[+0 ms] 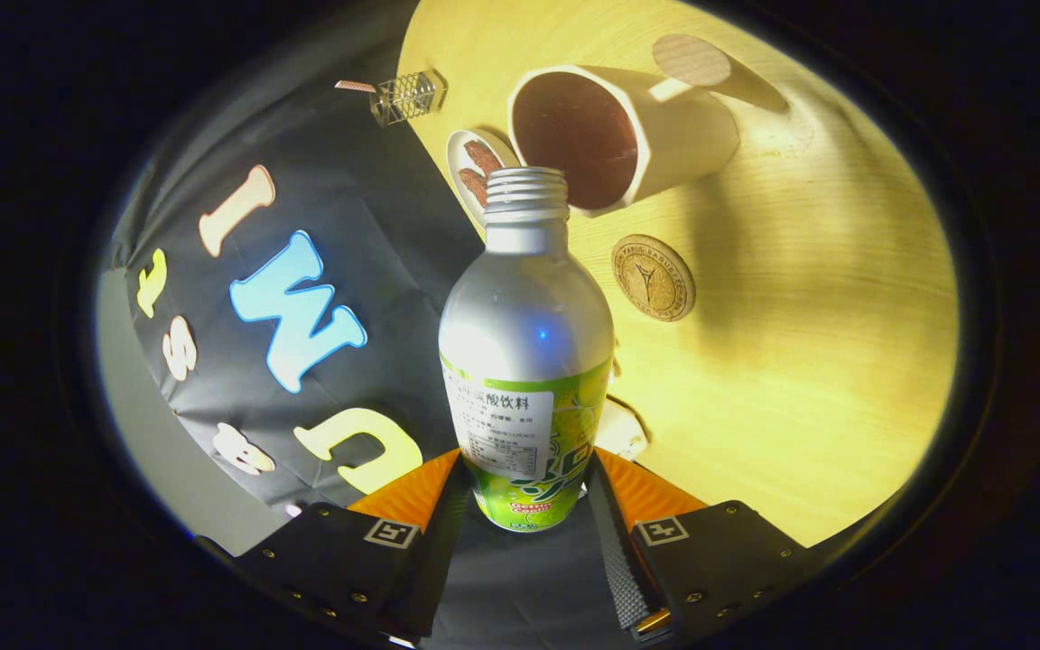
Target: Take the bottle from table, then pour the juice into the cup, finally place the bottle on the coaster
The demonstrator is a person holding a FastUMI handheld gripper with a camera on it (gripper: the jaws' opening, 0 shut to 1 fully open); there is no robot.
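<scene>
Bottle (pixel 526 361) first: it sits clamped between my two fingers (pixel 448 515), low on its body, where the green and white label wraps it. Both pads press on it, one at each side, so my gripper (pixel 527 506) is clenched on it and holding it off the table (pixel 800 361). Its silver shoulder and threaded neck point away from me, and the mouth is open, with no cap on it.

Everything ahead of me looks tipped over, so I am turned sideways along with the bottle. Its mouth sits right at the rim of the cup (pixel 619 135), which is white outside and dark inside. From my angle the neck overlaps the cup's lower lip. Whether any juice is running out I cannot tell, since the cup's inside is too dark and the mouth faces away from me.

A round cork coaster (pixel 653 277) with a stamped mark lies flat on the pale wooden table, just beside the bottle's shoulder and near the cup. A second round disc (pixel 691 60), perhaps another coaster, shows beyond the cup and touches its far side. A small dish (pixel 477 167) holding something brown sits by the table's edge, partly behind the bottle's neck. A little wire cage object (pixel 407 96) stands further off, at the table's edge.
</scene>
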